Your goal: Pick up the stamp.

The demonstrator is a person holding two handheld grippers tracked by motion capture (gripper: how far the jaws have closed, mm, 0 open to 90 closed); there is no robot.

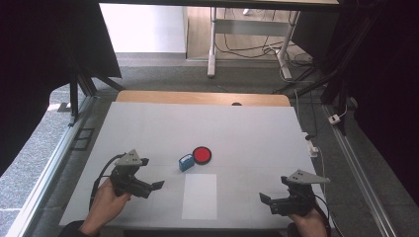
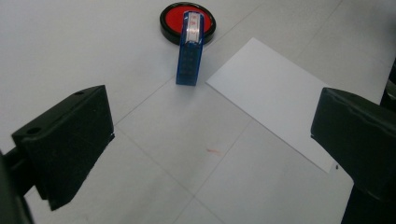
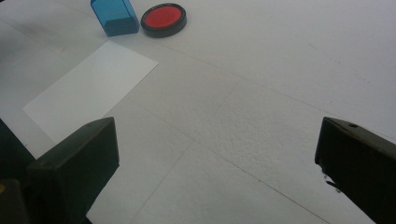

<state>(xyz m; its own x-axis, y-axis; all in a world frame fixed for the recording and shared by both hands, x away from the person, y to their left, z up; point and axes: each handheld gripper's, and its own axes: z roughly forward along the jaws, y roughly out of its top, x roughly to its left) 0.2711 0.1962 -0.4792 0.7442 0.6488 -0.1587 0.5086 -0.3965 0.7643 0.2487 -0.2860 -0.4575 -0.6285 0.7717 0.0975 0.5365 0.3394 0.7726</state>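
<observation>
Left gripper (image 1: pixel 154 178) and right gripper (image 1: pixel 265 204) near table edge, jaws apart — empty, blue stamp (image 1: pixel 186 162) touching red ink pad (image 1: pixel 202 155), white paper (image 1: pixel 199 196) between grippers.

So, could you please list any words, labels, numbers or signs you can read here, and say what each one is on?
No text can be read.
Blue stamp: a strip with small reddish marks runs along its top edge, too small and blurred to read.
Red ink pad: plain red inside a black rim, no print visible.
White sheet of paper: blank.
White table: no markings apart from faint seam lines.
</observation>
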